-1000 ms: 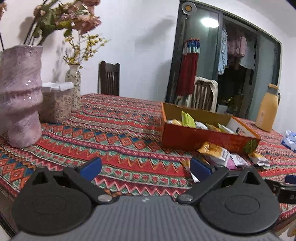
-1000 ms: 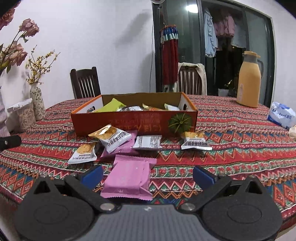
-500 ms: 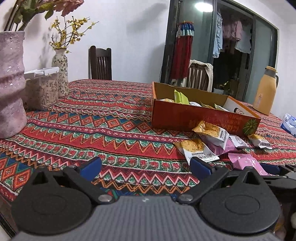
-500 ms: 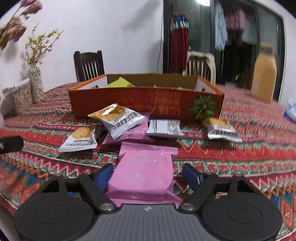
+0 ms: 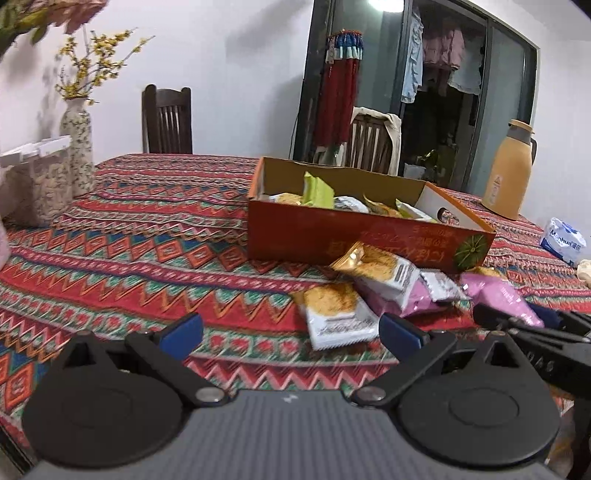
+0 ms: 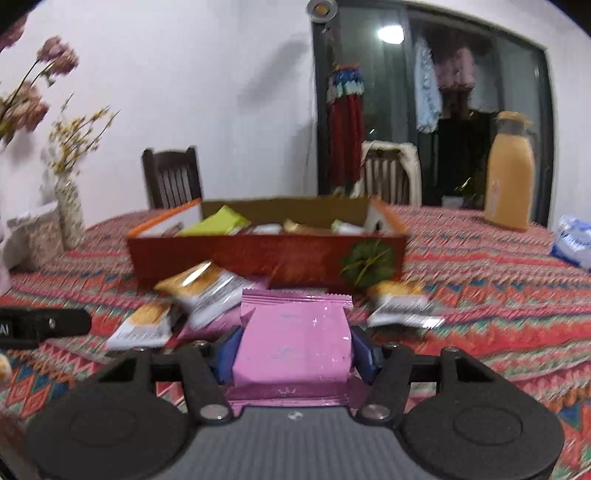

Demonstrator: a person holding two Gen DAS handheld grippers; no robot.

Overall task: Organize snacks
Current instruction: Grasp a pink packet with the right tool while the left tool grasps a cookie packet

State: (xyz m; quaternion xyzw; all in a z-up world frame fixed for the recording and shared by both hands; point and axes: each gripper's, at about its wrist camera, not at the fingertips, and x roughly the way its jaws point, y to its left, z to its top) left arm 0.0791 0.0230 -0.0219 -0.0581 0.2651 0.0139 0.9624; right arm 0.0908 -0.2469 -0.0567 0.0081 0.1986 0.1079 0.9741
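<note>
Jaws of the right gripper (image 6: 293,350) have just been closing and now pinch the pink packet (image 6: 293,339) at lower centre, lifted off the cloth; next stop is likely the box (image 6: 266,258) behind; left gripper (image 5: 291,332) gapes wide, empty, near the white packet (image 5: 334,314).

Light: ceiling lamp (image 5: 380,4), dim-warm | blur: right view smeared, perhaps motion | edges: fisheye-bent, vignetted
</note>
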